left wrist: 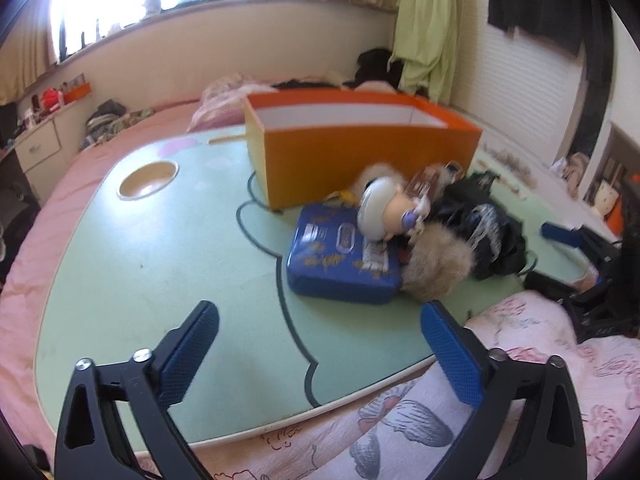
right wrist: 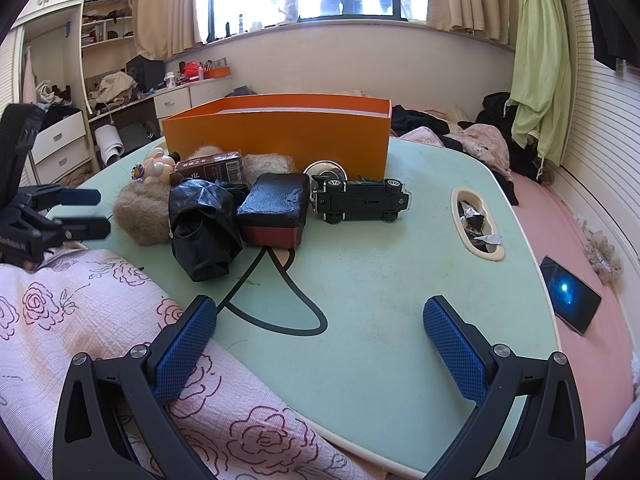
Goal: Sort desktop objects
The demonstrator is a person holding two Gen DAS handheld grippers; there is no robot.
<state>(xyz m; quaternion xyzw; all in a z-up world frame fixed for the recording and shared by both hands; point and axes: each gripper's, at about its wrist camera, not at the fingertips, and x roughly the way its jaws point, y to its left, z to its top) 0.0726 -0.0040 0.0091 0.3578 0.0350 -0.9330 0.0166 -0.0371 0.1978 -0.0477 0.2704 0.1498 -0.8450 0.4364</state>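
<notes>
A pile of small things lies on the mint-green lap table, in front of an open orange box. In the left wrist view I see a blue packet, a white doll figure on top of it, a tan fur ball and a black bag. My left gripper hovers open just short of the blue packet, nothing between its pads. In the right wrist view the black bag, a black-and-red block and an overturned toy car lie ahead of my open, empty right gripper.
The table rests on a pink bed, with a flowered quilt over its near edge. A round cup hole and an oval slot holding wrappers are sunk in the tabletop. A phone lies on the bed at right. Clothes are heaped behind the box.
</notes>
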